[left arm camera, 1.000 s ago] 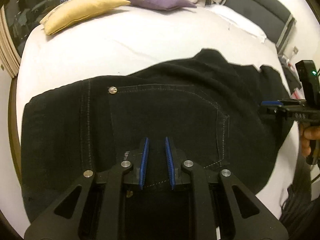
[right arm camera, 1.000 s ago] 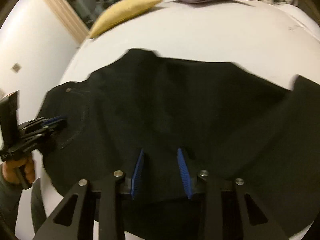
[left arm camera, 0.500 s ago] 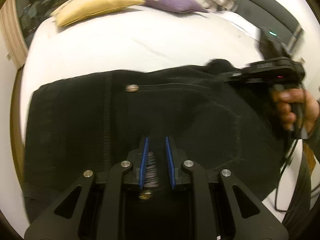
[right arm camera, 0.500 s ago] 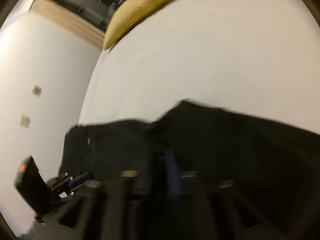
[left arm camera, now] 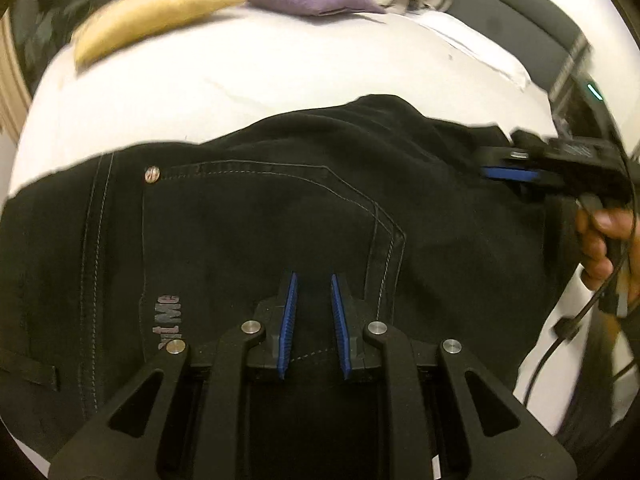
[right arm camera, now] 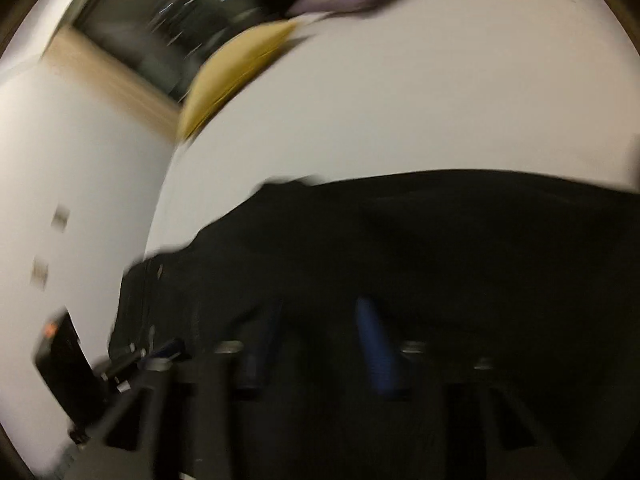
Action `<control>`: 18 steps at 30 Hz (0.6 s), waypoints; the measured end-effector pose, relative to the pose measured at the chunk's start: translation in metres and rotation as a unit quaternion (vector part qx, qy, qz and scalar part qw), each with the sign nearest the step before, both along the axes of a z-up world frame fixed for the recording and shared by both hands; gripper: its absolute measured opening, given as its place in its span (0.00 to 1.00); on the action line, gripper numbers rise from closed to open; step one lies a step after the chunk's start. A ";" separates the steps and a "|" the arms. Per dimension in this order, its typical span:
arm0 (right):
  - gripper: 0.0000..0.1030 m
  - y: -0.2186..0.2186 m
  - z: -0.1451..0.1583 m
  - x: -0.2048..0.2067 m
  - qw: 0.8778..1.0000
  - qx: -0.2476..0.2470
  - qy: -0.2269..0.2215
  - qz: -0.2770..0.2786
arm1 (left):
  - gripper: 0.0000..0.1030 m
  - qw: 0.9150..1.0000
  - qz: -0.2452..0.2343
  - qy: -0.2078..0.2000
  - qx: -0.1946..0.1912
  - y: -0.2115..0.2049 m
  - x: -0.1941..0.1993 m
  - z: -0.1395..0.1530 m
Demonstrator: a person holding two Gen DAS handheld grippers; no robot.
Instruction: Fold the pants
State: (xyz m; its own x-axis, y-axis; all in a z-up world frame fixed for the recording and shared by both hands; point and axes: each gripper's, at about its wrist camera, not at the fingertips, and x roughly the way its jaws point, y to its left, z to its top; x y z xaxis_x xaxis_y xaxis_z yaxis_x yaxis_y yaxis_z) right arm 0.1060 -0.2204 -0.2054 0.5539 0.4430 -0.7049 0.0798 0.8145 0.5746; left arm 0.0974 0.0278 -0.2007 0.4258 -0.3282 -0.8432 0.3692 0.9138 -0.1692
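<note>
Denim fills the narrow gap between the left gripper's [left arm camera: 312,320] blue pads, which look clamped on a fold of the black pants [left arm camera: 248,216] by the back pocket. The right gripper [right arm camera: 320,344] has just been opening; blur hides any grip. Pants lie along the bed's [left arm camera: 240,92] near edge. Both hands should lift evenly, keeping the seam taut.
</note>
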 end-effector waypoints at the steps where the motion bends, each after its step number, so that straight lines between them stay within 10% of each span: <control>1: 0.39 -0.017 0.009 -0.015 1.000 0.002 -0.020 -0.019 | 0.17 1.000 -0.001 0.003 0.002 -0.001 0.002 0.000; 3: 0.57 -0.066 0.024 -0.057 0.995 0.014 -0.062 -0.080 | 0.17 1.000 -0.004 -0.003 0.012 -0.004 -0.001 -0.002; 9: 0.59 -0.180 -0.004 -0.122 0.956 0.112 -0.031 -0.269 | 0.17 0.999 0.015 -0.017 0.034 -0.014 -0.002 -0.008; 18: 0.56 -0.219 -0.054 -0.093 0.940 0.189 -0.019 -0.284 | 0.17 0.999 0.016 -0.010 0.041 -0.018 0.002 -0.007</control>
